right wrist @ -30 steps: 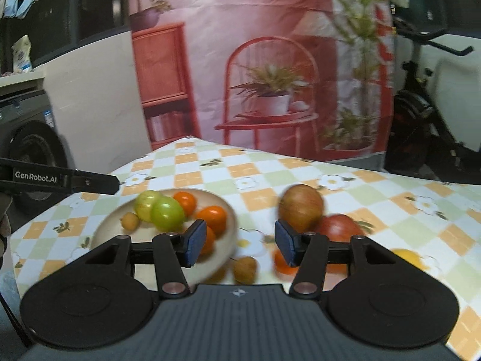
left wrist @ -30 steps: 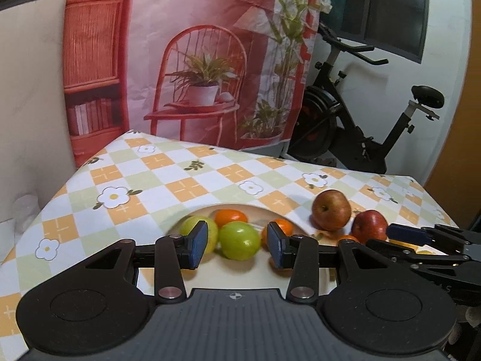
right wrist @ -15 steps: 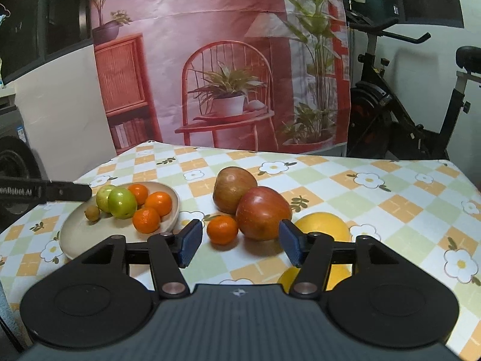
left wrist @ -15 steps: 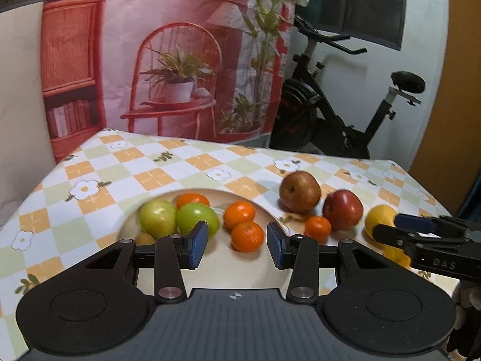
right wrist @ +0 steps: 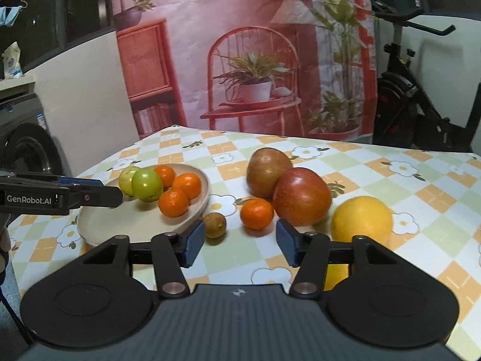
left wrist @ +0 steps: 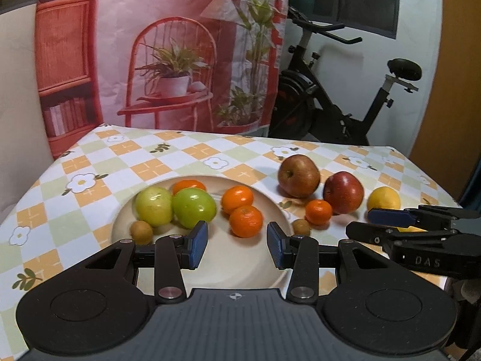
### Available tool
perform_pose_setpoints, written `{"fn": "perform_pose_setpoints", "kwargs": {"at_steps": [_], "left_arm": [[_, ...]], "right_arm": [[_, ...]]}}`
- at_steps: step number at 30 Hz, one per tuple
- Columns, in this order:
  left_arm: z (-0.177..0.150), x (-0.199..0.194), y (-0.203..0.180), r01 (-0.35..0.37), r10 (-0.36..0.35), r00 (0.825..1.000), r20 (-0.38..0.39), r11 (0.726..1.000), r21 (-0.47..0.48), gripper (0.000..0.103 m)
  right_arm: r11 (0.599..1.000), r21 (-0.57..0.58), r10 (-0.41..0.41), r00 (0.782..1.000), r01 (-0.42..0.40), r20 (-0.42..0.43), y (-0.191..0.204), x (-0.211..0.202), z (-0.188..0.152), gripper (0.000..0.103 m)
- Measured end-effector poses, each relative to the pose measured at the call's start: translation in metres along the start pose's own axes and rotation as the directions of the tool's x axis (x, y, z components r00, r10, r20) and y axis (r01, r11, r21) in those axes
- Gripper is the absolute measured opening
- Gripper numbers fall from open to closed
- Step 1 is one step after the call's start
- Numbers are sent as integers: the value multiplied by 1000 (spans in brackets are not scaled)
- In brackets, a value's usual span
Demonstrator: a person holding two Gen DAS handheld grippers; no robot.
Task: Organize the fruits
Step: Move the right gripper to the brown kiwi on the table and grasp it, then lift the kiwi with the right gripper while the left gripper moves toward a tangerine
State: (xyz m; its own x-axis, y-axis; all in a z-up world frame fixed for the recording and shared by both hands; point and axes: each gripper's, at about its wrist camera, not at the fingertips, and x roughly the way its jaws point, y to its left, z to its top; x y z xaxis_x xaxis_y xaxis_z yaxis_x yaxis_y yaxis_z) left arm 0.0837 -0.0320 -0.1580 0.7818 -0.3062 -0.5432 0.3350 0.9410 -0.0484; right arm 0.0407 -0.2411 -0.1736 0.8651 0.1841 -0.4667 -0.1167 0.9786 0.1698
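A: Fruits: where are they, and what are the jaws doing?

B: Both pairs of jaws are spread, holding nothing. The left gripper (left wrist: 237,245) hovers over the plate (left wrist: 240,267), just short of an orange (left wrist: 246,221). The right gripper (right wrist: 239,242) hangs above the counter (right wrist: 237,258), near a small brown fruit (right wrist: 214,224) just beside the plate's rim.

A: And past the plate?

B: A mandarin (right wrist: 256,213), two apples (right wrist: 301,196) and a yellow citrus (right wrist: 361,219) sit on the counter right of the plate. Two green fruits (left wrist: 194,207) lie in the plate.
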Motion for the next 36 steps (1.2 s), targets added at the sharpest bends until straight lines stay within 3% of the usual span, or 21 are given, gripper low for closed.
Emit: {"fn": "perform_pose_setpoints", "kwargs": {"at_steps": [3,17,24,29,36], "left_arm": [[0,0,5,-25,25,1000,-2,1000,-17,46],[-2,0,15,-41,41,999,-7,997,-61,46],[-5,1,15,-37,36,999,-15,997,-69,46],[-6,1,16,-36,35,999,-18,997,-71,46],[-6,2,15,-27,25,999,-26,997,-71,46]], "right_arm": [[1000,-3,14,1000,-15,-22,-1,12,5,41],[984,-169,34,988,-59,-149,25,73,10,41],[980,-186,34,985,-66,-171,25,86,9,40],[979,-189,39,984,-72,-176,27,92,8,29],[985,-157,39,985,-66,-166,25,88,7,29]]}}
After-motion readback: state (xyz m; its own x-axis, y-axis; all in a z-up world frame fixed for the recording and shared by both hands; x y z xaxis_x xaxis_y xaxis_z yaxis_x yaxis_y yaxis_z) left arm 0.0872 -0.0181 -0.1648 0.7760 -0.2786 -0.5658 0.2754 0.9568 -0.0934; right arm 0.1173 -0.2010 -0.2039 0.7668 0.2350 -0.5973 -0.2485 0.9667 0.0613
